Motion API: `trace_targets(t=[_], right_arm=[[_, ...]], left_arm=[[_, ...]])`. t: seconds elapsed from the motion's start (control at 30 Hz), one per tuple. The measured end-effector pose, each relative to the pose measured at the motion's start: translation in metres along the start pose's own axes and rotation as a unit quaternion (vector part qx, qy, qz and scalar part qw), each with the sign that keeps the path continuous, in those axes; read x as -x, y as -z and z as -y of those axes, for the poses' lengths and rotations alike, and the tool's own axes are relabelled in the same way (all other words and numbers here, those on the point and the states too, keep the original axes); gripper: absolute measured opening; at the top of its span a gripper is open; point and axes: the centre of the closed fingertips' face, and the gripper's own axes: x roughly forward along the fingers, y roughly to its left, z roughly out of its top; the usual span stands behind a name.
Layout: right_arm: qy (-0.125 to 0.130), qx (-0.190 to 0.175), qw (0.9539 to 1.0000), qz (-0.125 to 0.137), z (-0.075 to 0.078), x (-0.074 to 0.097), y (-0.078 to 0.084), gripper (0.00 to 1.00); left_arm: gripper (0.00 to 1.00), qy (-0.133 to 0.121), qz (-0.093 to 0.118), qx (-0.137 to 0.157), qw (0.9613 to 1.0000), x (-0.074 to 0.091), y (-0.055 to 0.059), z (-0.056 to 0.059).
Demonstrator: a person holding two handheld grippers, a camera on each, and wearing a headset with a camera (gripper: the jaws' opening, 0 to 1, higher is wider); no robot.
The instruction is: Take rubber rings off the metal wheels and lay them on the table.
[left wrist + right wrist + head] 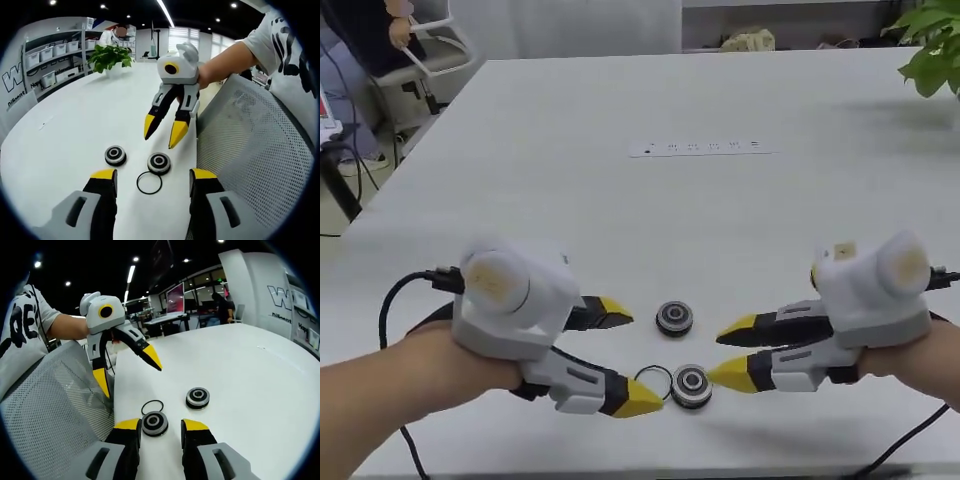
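Steadying matters most in the step in hand, as I judge it: one claw has to pin a wheel while the other peels its rubber off. Take the near round metal wheel, dark at the rim, as the landmark. A thin black rubber ring lies flat on the white worktop just beside that wheel, on the side towards the left claw, so it looks already laid down. The second round metal wheel, also dark-rimmed, sits a little beyond the near wheel and apart from it.

The left claw is spread wide and holds nothing; in the left gripper view its yellow tips stand either side of the loose ring, short of the near wheel. The right claw is spread and empty too. In the right gripper view the near wheel lies between its tips, though whether a tip touches the rim I cannot tell.

To do it well, the right claw should probably close on the near wheel's metal, not on the rubber, or the band will be trapped. The left claw could then hook one tip under the rubber's edge and roll it off away from the near wheel, taking care not to drag the loose ring along
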Motion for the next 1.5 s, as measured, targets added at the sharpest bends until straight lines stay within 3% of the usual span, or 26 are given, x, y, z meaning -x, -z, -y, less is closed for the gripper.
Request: trace_targets(t=[0.6, 1.5], right_arm=[[-0.016, 0.022, 0.9992, -0.031, -0.006, -0.008, 0.017, 0.28], [-0.018, 0.021, 0.9989, -0.037, -0.006, -0.013, 0.024, 0.27]], left_arm=[[0.41, 0.033, -0.020, -0.018, 0.9991, -0.023, 0.003, 0.013], [0.21, 0.049, -0.035, -0.016, 0.9981, -0.048, 0.005, 0.015]])
